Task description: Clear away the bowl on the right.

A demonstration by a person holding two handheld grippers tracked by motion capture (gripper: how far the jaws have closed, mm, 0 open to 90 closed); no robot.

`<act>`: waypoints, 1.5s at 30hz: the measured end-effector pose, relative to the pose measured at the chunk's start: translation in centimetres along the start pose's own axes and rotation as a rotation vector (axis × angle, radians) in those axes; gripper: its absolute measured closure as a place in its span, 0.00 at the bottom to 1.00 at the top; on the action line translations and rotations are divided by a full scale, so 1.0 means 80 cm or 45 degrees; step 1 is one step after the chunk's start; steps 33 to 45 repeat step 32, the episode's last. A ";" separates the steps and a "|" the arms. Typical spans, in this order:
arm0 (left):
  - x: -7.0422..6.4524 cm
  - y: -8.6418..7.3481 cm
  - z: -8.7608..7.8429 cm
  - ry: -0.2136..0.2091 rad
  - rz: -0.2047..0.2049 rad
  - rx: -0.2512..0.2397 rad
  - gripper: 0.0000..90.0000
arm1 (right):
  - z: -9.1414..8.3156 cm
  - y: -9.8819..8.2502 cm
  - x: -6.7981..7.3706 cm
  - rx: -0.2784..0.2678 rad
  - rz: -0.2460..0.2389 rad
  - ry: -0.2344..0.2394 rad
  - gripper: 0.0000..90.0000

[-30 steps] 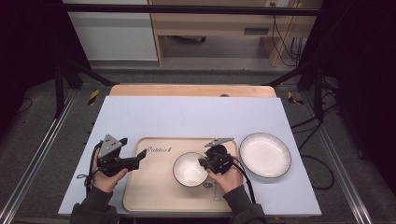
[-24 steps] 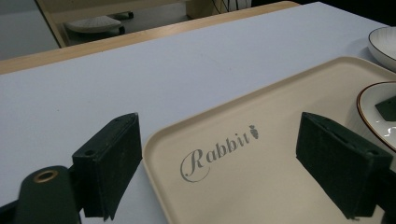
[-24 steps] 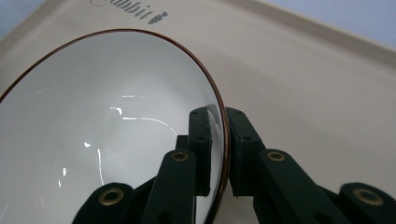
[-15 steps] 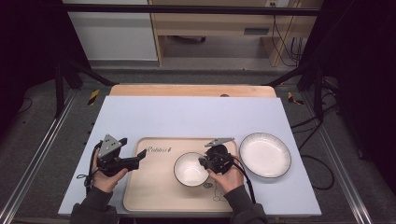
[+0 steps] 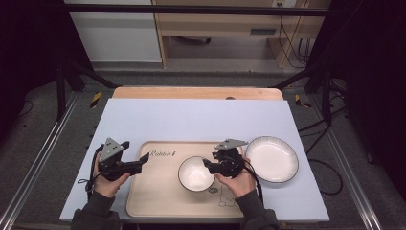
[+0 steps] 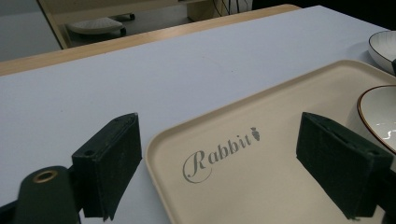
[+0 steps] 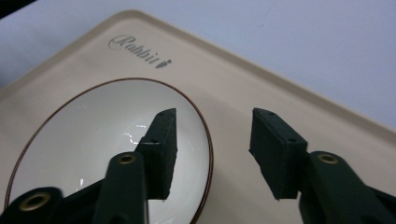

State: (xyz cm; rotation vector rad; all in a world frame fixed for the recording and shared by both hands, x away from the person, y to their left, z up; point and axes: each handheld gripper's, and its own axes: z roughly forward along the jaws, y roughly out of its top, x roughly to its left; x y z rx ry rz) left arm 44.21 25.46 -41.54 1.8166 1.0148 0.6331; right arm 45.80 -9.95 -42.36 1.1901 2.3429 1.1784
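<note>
Pale blue table covering [image 5: 191, 120] is seen under a beige tray [image 5: 158, 201] on which "Rabbit" [image 6: 219, 151] is printed. On the tray a white bowl [image 5: 195, 173] is set, its rim straddled untouched by the right gripper [image 7: 212, 140], whose jaws have just been opening. The left gripper [image 6: 219, 163] is held spread over the tray's lettered corner.

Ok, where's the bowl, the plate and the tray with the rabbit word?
bowl [image 5: 196, 174]: high view, on its white inside.
plate [image 5: 271, 158]: high view, on its white middle.
tray [image 6: 280, 186]: left gripper view, on its bare floor beside the word.
</note>
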 end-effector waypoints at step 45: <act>0.017 -0.006 0.001 0.029 -0.046 0.021 0.14 | -0.058 -0.004 -0.059 -0.270 -0.023 -0.146 0.18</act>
